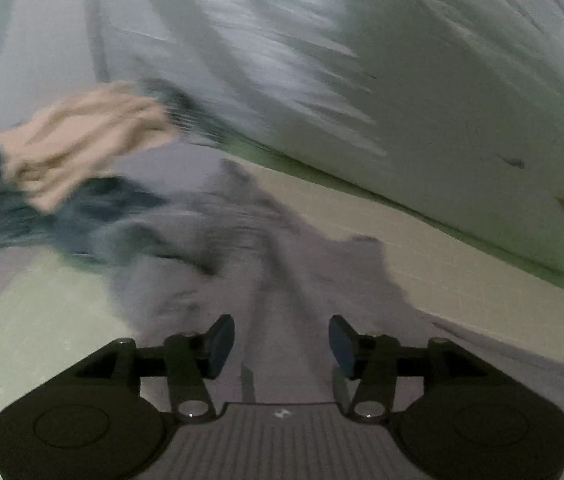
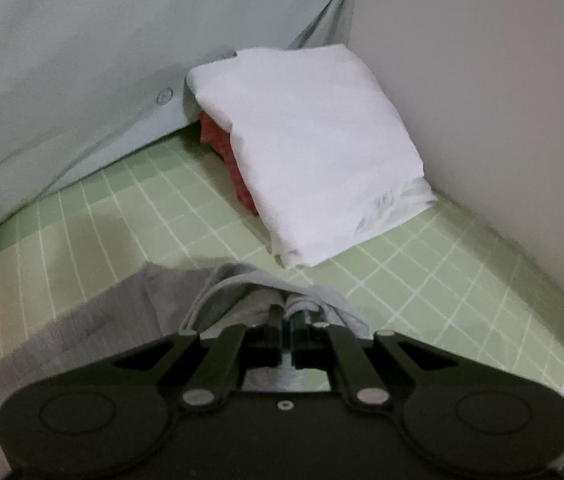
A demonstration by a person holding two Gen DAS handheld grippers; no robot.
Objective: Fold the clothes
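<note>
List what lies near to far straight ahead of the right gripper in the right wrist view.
right gripper shut on the grey garment → bare green grid mat → folded white cloth on top of a red item → pale backdrop sheet.

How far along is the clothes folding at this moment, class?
Done: a white garment lies folded on a red one in the mat's corner. In hand: the right gripper pinches the grey garment; the left gripper hovers open above it. Left: the beige and blue clothes heaped beyond.
</note>
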